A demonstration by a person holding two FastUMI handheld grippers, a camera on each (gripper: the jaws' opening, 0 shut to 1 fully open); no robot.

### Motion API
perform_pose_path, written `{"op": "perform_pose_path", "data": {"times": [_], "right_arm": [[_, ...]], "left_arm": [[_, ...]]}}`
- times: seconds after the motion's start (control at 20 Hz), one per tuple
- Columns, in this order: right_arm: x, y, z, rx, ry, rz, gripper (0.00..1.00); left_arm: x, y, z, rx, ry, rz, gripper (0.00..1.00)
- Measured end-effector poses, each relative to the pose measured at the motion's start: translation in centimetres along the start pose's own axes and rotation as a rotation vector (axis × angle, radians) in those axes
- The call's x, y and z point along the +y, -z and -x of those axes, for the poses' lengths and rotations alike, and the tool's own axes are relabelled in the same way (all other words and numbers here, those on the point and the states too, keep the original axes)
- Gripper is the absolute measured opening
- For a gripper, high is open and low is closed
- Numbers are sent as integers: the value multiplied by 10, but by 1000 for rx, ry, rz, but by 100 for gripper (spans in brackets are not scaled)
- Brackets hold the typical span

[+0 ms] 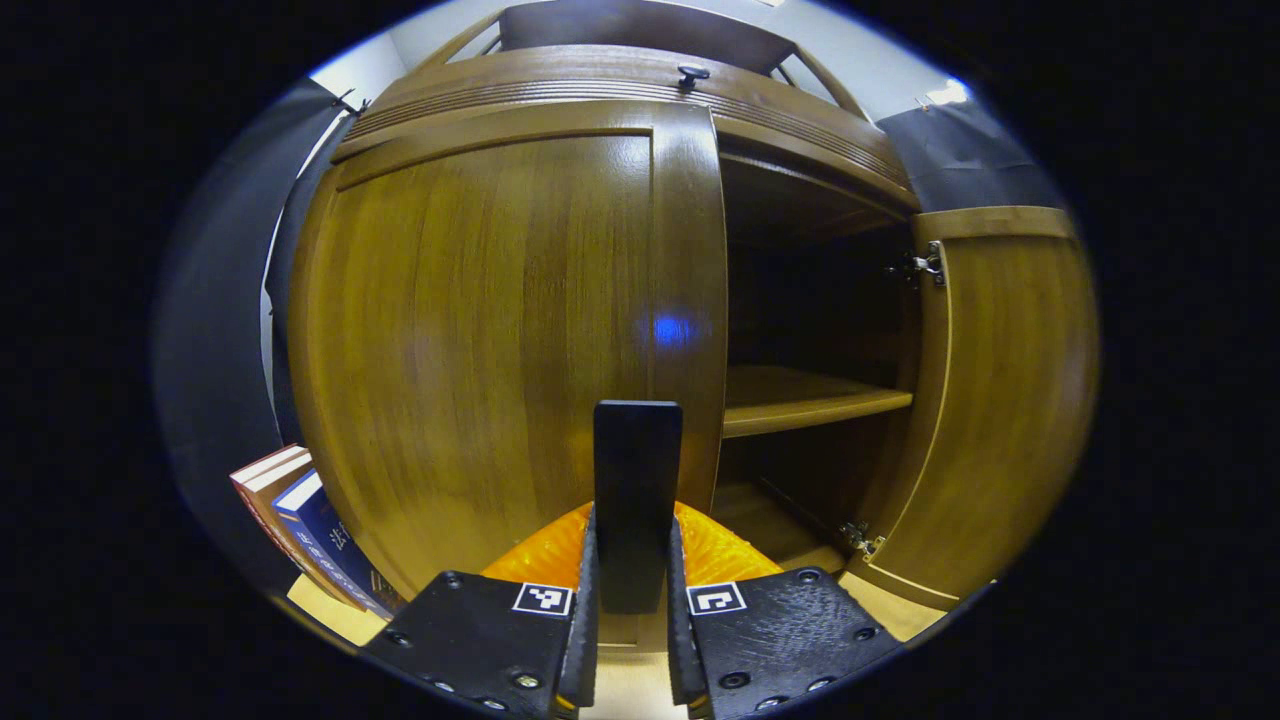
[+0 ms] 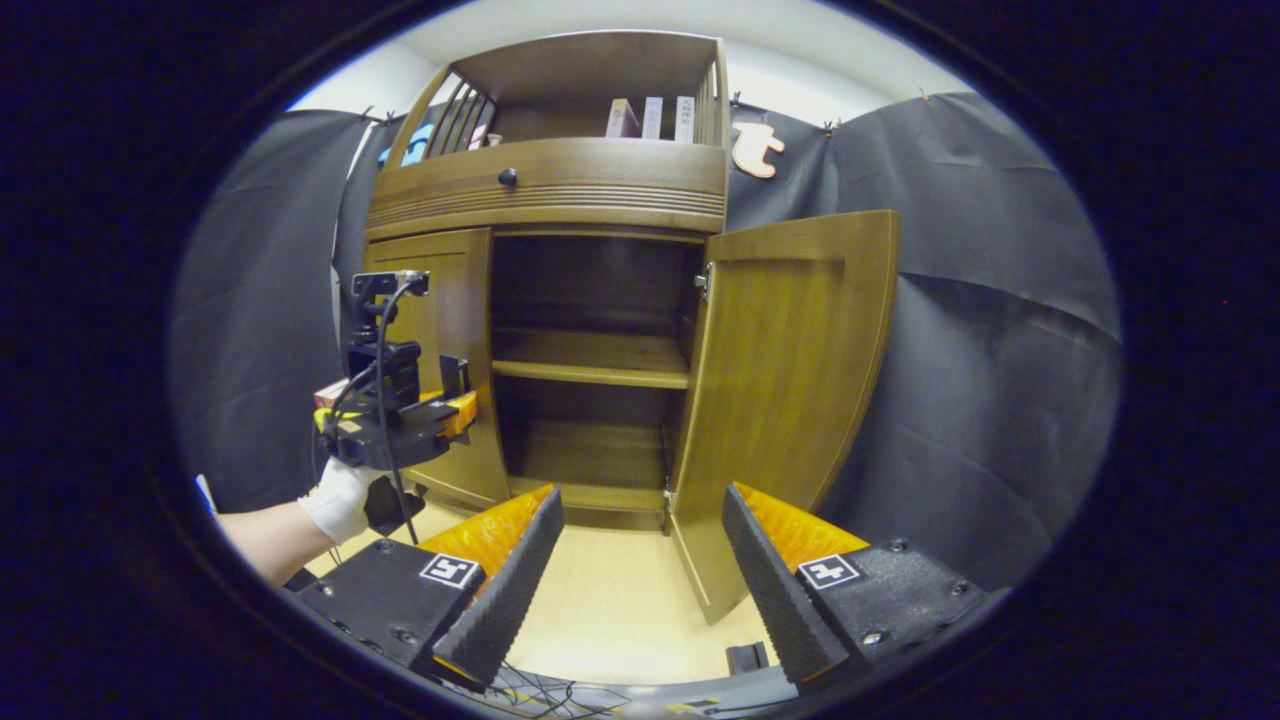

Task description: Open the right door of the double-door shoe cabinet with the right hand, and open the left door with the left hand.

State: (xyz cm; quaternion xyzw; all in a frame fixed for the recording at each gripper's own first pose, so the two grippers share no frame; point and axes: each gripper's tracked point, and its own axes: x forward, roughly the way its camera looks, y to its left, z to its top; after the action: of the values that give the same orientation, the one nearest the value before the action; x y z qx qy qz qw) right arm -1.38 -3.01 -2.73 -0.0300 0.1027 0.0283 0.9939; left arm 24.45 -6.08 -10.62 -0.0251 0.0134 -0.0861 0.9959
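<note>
Right gripper view: right door [image 2: 790, 400] swung wide, right gripper [image 2: 640, 570] fingers apart w/ nothing held, while left gripper [image 1: 636, 600] is clamped on left door [image 1: 500, 330] handle [image 1: 637, 480], prob. to pull.

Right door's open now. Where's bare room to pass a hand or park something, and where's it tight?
Free: the middle shelf and cabinet bottom behind the open right door, plus the floor in front. Crowded: at the left door, where the left gripper is shut on a dark handle, with books leaning beside the cabinet.
</note>
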Motion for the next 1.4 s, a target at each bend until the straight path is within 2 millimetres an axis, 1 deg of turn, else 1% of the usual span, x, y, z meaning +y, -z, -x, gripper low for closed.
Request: {"op": "perform_pose_path", "data": {"times": [0.25, 0.3, 0.35, 0.5, 0.6, 0.85, 0.95, 1.15, 1.2, 1.25, 1.3, 1.35, 1.4], "right_arm": [[4, 8, 11, 9, -17, 7, 100], [4, 8, 13, 8, -20, 1, 100], [6, 8, 14, 6, -29, -6, 100], [8, 8, 20, 2, -39, -4, 100], [9, 11, 19, 6, -49, -2, 100], [20, 19, 16, 31, -96, -14, 100], [25, 21, 16, 36, -114, -10, 100], [35, 19, 13, 35, -149, -3, 100], [37, 18, 12, 35, -157, 0, 100], [39, 19, 12, 36, -164, 2, 100], [41, 18, 12, 36, -171, 5, 100], [43, 18, 11, 37, -178, 6, 100], [45, 18, 10, 38, -185, 9, 100]], "left_arm": [[6, 3, 42, -11, 38, -9, 28], [9, 4, 49, -12, 37, -10, 23], [11, 5, 57, -12, 34, -10, 28], [20, 7, 80, -17, 25, -9, 28], [28, 8, 97, -18, 18, -15, 27], [56, 13, 135, -18, -42, -51, 27], [68, 14, 147, -19, -73, -57, 27], [91, 17, 167, -17, -127, 4, 26], [96, 18, 171, -14, -138, 14, 34], [100, 18, 173, -11, -145, 22, 26], [100, 19, 174, -12, -130, 29, 26], [105, 18, 180, -9, -156, 27, 27], [110, 19, 179, -8, -179, 9, 2]]}}
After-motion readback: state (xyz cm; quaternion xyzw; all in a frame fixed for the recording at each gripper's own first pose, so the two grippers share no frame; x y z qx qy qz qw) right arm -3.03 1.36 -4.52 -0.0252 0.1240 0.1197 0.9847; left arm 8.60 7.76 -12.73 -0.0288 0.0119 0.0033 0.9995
